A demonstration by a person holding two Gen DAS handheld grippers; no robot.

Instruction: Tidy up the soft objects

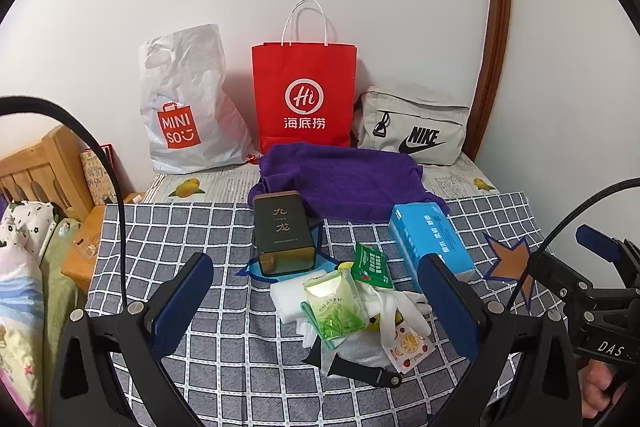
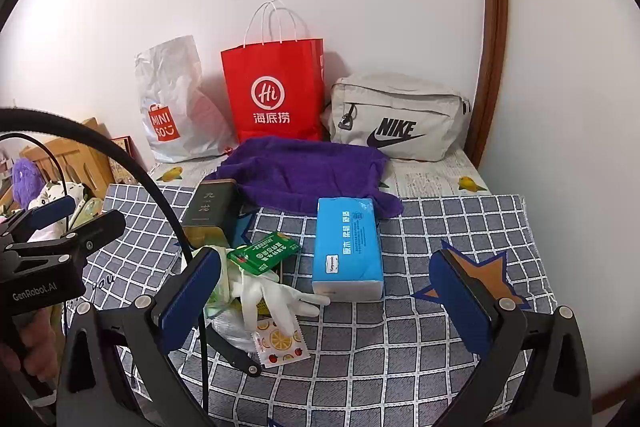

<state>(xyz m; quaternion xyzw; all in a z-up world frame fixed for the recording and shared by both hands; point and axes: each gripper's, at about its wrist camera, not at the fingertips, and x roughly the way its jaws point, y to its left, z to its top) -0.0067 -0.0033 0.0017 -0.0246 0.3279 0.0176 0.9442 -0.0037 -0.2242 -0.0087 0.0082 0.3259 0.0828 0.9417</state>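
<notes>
A purple towel [image 1: 340, 183] [image 2: 304, 175] lies crumpled at the back of the checked cloth. In front of it are a blue tissue pack [image 1: 430, 243] [image 2: 346, 247], a dark tea tin [image 1: 282, 231] [image 2: 212, 211] and a small heap: a green packet [image 1: 370, 265] [image 2: 264, 253], a white glove [image 1: 396, 307] [image 2: 276, 299], a pale green pouch [image 1: 334, 305] and a fruit-print sachet [image 1: 410, 345] [image 2: 282, 343]. My left gripper [image 1: 316, 303] hovers open above the heap, holding nothing. My right gripper [image 2: 326, 297] is open and empty, just short of the tissue pack.
Against the wall stand a white Miniso bag [image 1: 184, 107], a red paper bag [image 1: 304, 95] and a grey Nike pouch [image 1: 416, 127]. A wooden bed frame [image 1: 44, 167] and bedding lie to the left. The checked cloth [image 2: 440, 347] is bare at front right.
</notes>
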